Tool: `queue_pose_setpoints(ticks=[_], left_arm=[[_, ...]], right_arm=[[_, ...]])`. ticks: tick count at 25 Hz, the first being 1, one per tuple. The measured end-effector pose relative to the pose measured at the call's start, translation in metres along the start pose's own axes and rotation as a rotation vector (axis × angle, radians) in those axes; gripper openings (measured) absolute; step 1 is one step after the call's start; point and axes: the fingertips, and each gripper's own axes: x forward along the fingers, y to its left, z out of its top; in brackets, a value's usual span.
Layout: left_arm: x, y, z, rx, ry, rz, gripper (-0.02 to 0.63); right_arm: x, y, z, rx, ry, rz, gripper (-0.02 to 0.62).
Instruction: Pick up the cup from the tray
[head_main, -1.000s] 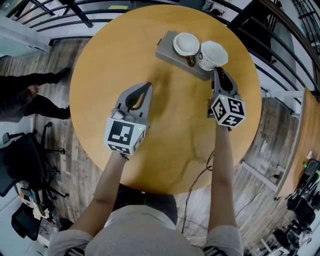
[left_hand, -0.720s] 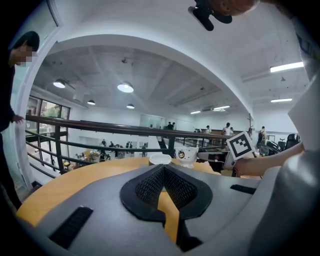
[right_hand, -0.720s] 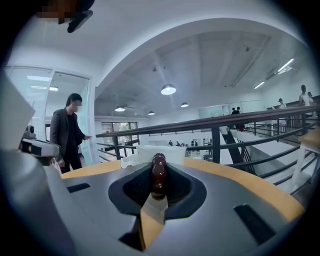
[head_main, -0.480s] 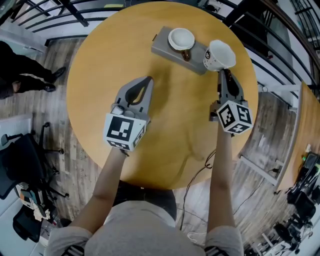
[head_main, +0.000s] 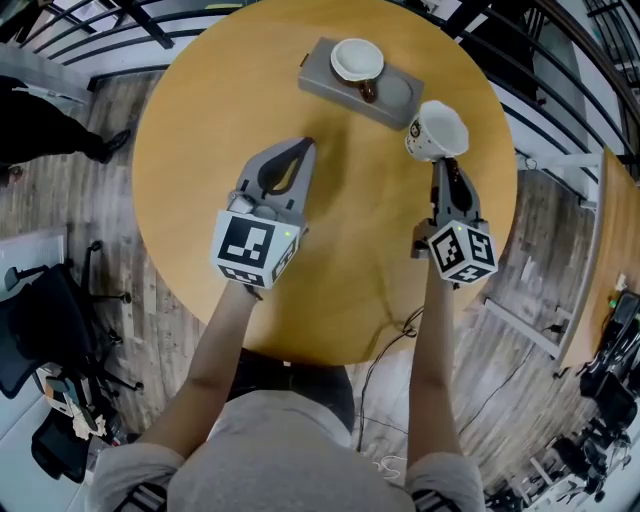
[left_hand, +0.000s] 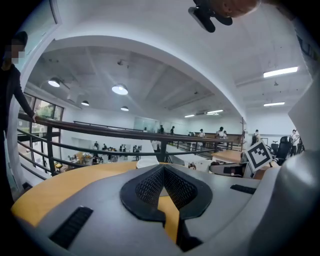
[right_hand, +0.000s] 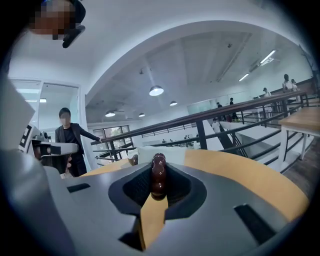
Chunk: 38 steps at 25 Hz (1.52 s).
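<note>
A grey tray (head_main: 398, 96) lies at the far side of the round wooden table (head_main: 200, 130), with one white cup (head_main: 357, 60) standing on it. A second white cup (head_main: 437, 130) hangs off the tray's right end, over the table near its right edge. My right gripper (head_main: 443, 168) is shut on that cup's brown handle (right_hand: 158, 175), which stands upright between the jaws in the right gripper view, with the white cup body (right_hand: 175, 154) behind it. My left gripper (head_main: 302, 146) hovers over the table's middle, its tips meeting with nothing between them.
Black railings (head_main: 90, 35) curve round the table's far side. A person (head_main: 40, 125) stands on the floor at the left. A black chair (head_main: 40, 330) is at the lower left, and cables (head_main: 390, 345) hang below the table's near edge.
My right gripper has carried the held cup rightward and back toward me, away from the tray, and its wrist has rolled a little. The left gripper has barely shifted.
</note>
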Motion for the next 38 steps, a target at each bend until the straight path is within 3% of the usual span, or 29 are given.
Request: queue_pose_setpoints(ticks=[14,29,38], left_arm=[[-0.001,-0.002,-0.008,0.008,0.016,-0.003,0.006],[0.001,0.0,-0.012,0.0,0.026,0.004,0.006],[0.001,0.001,-0.014,-0.002,0.031,0.005,0.006]], right_arm=[[-0.003,-0.006,-0.064,0.025,0.1,-0.031,0.043],[0.0,0.002,-0.078,-0.117,0.123,-0.008,0.043],[-0.011,0.006,-0.083,-0.117,0.099,-0.036,0.043]])
